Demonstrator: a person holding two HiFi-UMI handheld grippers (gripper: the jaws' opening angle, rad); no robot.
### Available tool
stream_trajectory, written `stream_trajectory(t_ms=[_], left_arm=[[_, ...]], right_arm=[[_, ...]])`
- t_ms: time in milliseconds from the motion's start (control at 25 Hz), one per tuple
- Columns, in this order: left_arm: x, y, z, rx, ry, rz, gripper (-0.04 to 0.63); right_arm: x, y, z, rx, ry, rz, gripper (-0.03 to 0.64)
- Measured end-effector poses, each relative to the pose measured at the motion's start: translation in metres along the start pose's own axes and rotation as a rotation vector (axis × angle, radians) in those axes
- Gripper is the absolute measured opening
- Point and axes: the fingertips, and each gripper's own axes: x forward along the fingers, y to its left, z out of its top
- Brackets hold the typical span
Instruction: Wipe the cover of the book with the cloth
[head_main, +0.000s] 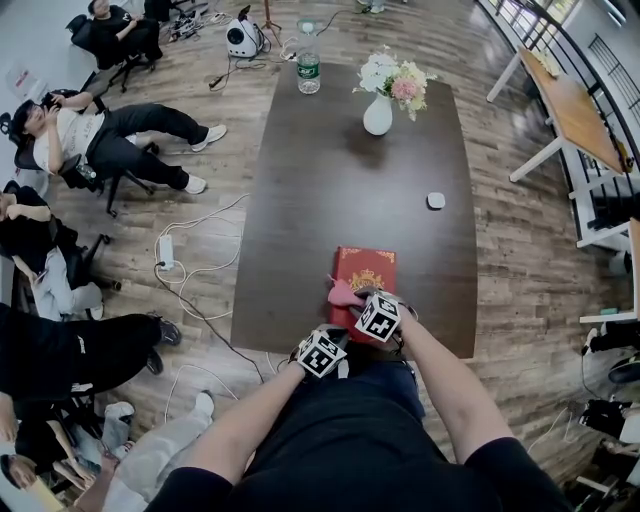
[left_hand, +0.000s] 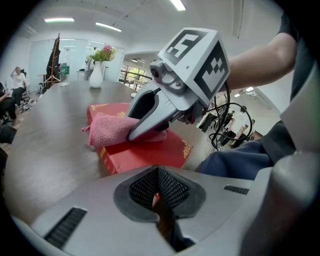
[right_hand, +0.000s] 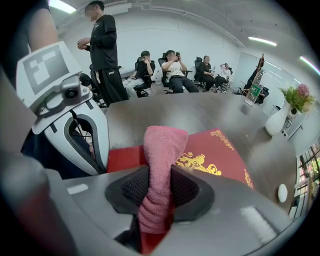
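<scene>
Your right tongs (right_hand: 156, 187) pinched the cloth (right_hand: 162, 150), which was draped on the book (right_hand: 215, 155) at the table's (head_main: 330, 180) near edge, lower centre of the head view. Your left tongs (left_hand: 159, 195), closed and empty, hung just lower-left.

The head view looks steeply down over the bench (head_main: 330, 180); both gripper views sit low and close (aimed across it), sharing the red book (left_hand: 150, 152) and vase (right_hand: 275, 122).

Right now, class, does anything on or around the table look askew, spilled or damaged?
Nothing stands out. The red book lies flat on the table, the pink cloth rests on its cover, clamped in the right gripper, and the vase and bottle stand upright.
</scene>
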Motion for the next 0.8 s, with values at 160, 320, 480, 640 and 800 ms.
stream_trajectory(t_ms=[160,320,480,640,800], left_arm=[[0.002,0.002,0.001,-0.001,-0.004,0.000,-0.005],[0.002,0.004,0.003,0.004,-0.006,-0.002,-0.005],[0.002,0.003,0.001,-0.007,0.005,-0.011,-0.005],[0.000,0.002,0.001,-0.009,0.004,-0.008,-0.005],[0.002,0.003,0.001,0.003,-0.006,-0.010,-0.005]], right_arm=[[-0.001,-0.002,-0.004,0.010,0.003,-0.006,0.121],[-0.003,-0.004,-0.007,0.020,0.006,-0.011,0.121],[-0.005,-0.006,-0.012,0.026,0.008,-0.015,0.121],[-0.008,-0.006,-0.016,0.032,0.012,-0.019,0.121],[-0.010,-0.008,-0.020,0.039,0.015,-0.024,0.121]])
